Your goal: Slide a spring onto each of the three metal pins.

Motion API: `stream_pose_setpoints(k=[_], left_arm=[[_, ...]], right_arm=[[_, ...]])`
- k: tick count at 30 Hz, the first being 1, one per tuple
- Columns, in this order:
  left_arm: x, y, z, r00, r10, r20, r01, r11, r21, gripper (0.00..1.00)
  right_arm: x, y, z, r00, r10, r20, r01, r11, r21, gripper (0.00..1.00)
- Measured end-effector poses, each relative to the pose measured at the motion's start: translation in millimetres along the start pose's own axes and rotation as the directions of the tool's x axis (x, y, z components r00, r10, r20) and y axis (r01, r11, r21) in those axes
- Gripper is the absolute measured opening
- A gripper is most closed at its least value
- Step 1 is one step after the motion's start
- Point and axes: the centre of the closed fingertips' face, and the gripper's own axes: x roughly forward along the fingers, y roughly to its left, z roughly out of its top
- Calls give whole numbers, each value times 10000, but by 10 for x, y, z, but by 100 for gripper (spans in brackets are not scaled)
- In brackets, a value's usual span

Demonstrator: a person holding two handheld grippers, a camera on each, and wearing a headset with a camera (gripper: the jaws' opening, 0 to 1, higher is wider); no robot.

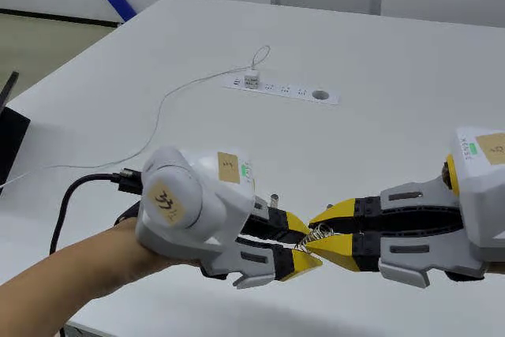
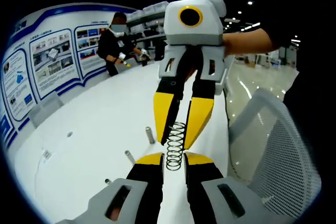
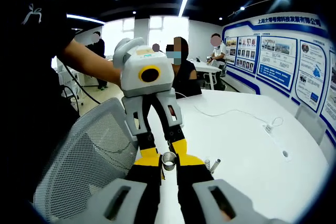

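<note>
Left gripper (image 2: 174, 160) clamps the near end of the spring (image 2: 176, 139). Right gripper (image 3: 168, 162), nose to nose with it, pinches the far coils. The spring is held in air over the table (image 2: 94, 129). Three pins (image 2: 129, 157) stand upright beyond it. In the head view the left gripper hides most of them.

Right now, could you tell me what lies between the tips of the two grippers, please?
A spring spans the gap, one end nipped by the left gripper, the other by the right gripper; the left gripper view shows it best.
</note>
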Motion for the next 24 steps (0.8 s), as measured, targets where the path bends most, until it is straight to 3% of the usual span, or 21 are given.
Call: stream_pose_setpoints(k=[6, 15, 21, 24], left_arm=[[-54, 19, -74, 9999, 106, 79, -103, 9992, -399, 25], [-155, 142, -186, 9968, 789, 90, -779, 9938, -794, 36], [-233, 187, -285, 9925, 1202, 232, -1161, 9843, -1328, 41], [-292, 265, -257, 9854, 1586, 628, -1454, 9735, -1766, 43]], right_arm=[[-16, -61, 1, 9998, -191, -19, 192, 9998, 91, 11], [-40, -188, -9, 9982, -573, -178, 577, 9981, 196, 11], [-81, -312, -84, 9940, -985, -477, 1000, 9945, 300, 11], [-105, -397, -136, 9897, -1281, -643, 1311, 9904, 448, 11]])
